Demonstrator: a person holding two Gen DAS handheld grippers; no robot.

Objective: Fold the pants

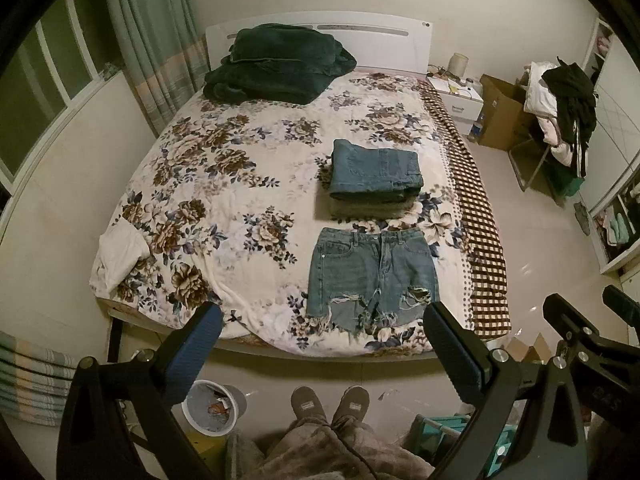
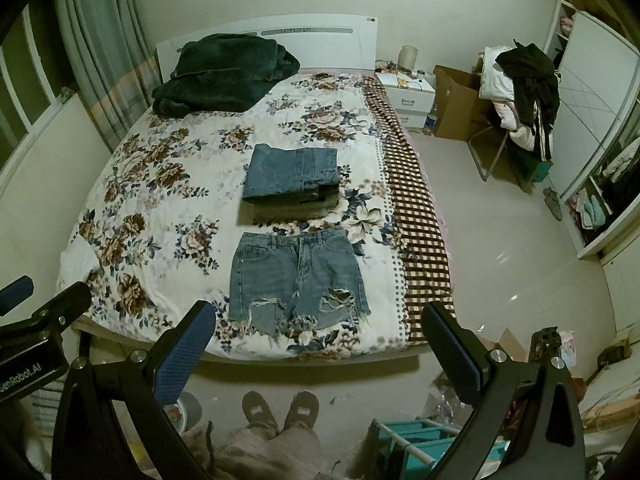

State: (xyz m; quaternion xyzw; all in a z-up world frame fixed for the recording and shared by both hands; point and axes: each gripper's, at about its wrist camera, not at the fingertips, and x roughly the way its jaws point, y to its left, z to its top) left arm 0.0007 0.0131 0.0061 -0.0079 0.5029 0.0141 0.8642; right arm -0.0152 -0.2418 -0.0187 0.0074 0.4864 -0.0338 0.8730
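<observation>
Denim shorts (image 1: 372, 276) (image 2: 298, 276): spread flat, unfolded, near the foot edge of the bed (image 1: 224, 184) (image 2: 168, 184), waistband toward the headboard. Stack of folded jeans (image 1: 376, 178) (image 2: 294, 180): just beyond the waistband. Left gripper (image 1: 324, 320) and right gripper (image 2: 320, 320): fingers wide apart, holding nothing, above the bed's foot edge.

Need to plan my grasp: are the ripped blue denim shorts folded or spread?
Spread flat: the ripped blue denim shorts show full waistband and both frayed leg hems.
</observation>
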